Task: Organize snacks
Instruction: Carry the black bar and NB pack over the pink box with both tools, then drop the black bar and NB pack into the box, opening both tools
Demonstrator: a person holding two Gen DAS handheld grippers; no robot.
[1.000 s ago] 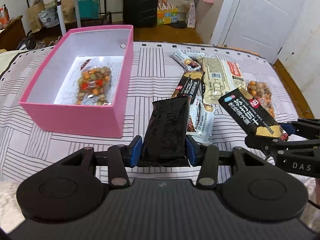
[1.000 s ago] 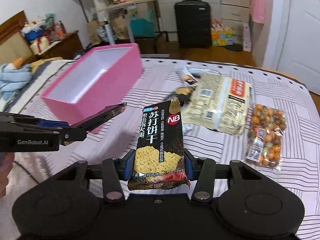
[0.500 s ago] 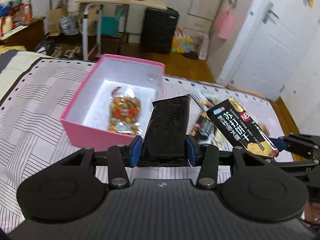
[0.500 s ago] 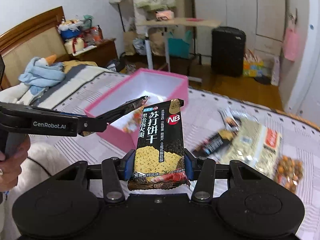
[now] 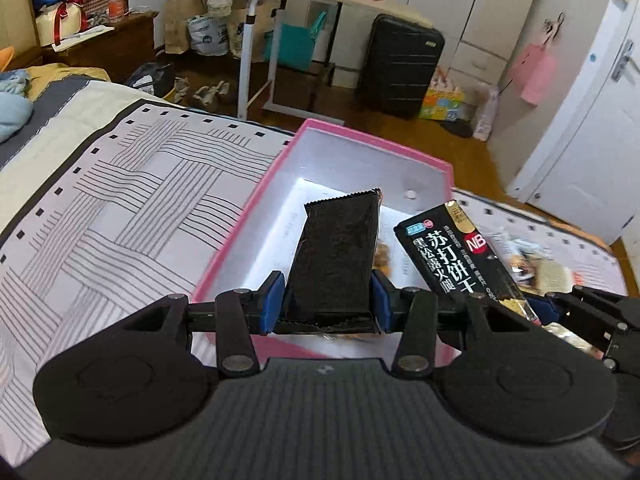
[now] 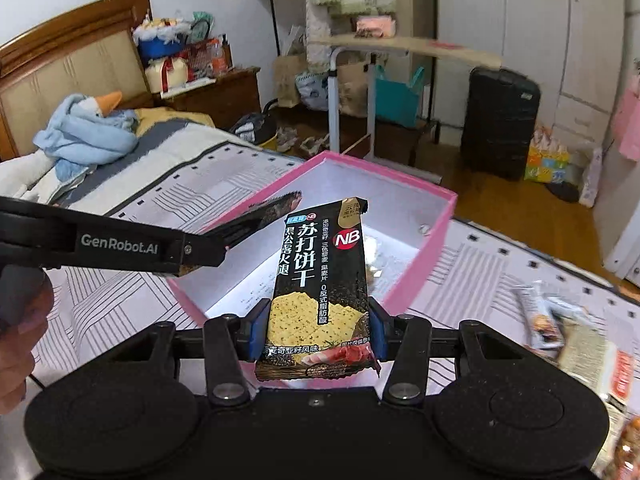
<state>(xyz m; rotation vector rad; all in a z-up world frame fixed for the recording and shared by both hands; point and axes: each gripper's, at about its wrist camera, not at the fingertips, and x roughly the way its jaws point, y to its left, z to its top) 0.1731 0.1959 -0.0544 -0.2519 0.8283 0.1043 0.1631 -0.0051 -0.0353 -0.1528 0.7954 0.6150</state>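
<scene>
Both hands have swung across from the pile of snacks, so the pink box [image 5: 256,216] now sits right under the two packets instead of off to one side. The left gripper [image 5: 327,306] is closed partway on a dark cracker packet [image 5: 336,256], pads pressed to its long edges near the bottom seam, back side facing up. The right gripper [image 6: 318,330] pinches a printed cracker packet [image 6: 320,280] the same way, low down across its width. Both packets hang above the open box, which stands on the striped bedspread [image 5: 120,220]; a bag of nuts inside is mostly hidden behind them.

These look light and fairly stiff, like thin foil wrap around a stack of crackers. I'd guess they slip easily and crack if squeezed hard, so a gentle hold on the edges suits them. The printed one is black with white lettering, a red badge and pale crackers pictured. More snacks [image 6: 576,332] lie blurred to the right.
</scene>
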